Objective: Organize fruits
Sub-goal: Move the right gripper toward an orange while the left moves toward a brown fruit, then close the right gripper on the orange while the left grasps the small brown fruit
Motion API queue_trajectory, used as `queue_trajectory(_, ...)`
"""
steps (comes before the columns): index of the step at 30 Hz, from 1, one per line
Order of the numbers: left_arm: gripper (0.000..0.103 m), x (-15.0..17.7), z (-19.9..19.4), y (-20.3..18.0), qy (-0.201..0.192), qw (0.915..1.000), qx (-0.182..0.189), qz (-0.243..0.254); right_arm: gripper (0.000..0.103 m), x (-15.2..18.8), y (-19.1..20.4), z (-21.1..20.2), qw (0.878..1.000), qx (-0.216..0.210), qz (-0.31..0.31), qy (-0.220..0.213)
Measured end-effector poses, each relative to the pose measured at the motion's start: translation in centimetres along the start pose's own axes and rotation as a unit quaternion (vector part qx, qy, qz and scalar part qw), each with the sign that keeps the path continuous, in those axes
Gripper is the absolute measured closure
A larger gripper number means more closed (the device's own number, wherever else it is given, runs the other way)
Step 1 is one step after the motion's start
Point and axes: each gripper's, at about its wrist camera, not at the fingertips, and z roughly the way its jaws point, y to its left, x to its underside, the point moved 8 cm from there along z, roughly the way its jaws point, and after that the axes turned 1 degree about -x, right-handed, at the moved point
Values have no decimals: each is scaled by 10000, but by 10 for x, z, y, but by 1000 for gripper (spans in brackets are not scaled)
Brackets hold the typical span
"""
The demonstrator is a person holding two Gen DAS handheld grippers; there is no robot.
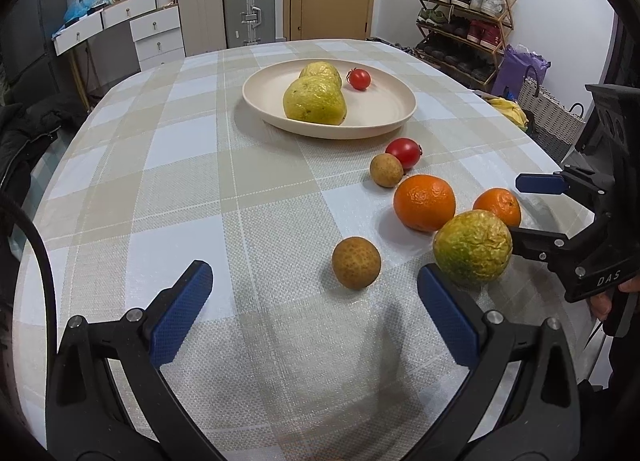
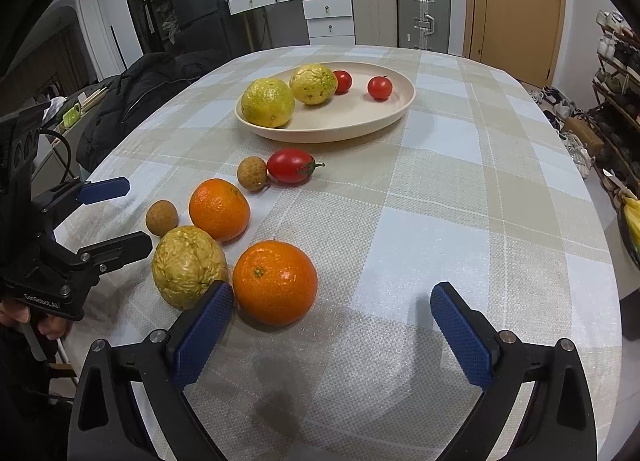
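Woven checked tablecloth (image 2: 440, 189) under both hand-held grippers, left (image 1: 316, 313) and right (image 2: 332, 325), gaping wide, empty.

The left tongs (image 1: 316, 315) are made of black plastic arms, and a flat blue pad (image 1: 182, 311) with a bumpy skin is fixed inside each tip. Round silver screws (image 1: 134, 315) are set into the arms near the pads, and a thin black cable (image 1: 38, 257) is seen curving at the left edge. The right tongs (image 2: 332, 337) are built the same way in black and blue, and white letters are printed on both black bodies where they are seen from the side.
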Motion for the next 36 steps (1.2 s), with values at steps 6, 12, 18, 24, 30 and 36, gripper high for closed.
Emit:
queue_trajectory(6, 0, 0, 1, 0, 20, 10000, -12, 18, 20, 1, 6, -1, 9997, -232, -66, 28)
queue_trajectory(12, 0, 1, 4, 0, 70, 10000, -23, 10, 26, 1, 8, -2, 9992, -388, -73, -12)
queue_trajectory(18, 0, 3, 7, 1, 138, 9999, -36, -28, 34, 1, 14, -1, 9990, -433, -112, -41)
queue_trajectory(24, 0, 3, 10, 0, 196, 9998, -98, 12, 60, 2, 23, -4, 9978, -629, -187, -55)
queue_trajectory(30, 0, 4, 10, -2, 196, 9997, -142, 100, 61, 1, 25, -6, 9979, -598, -225, -115)
queue_trajectory(36, 7, 6, 10, -7, 211, 9995, -109, 197, 61, -8, 21, -16, 9974, -576, -108, -410)
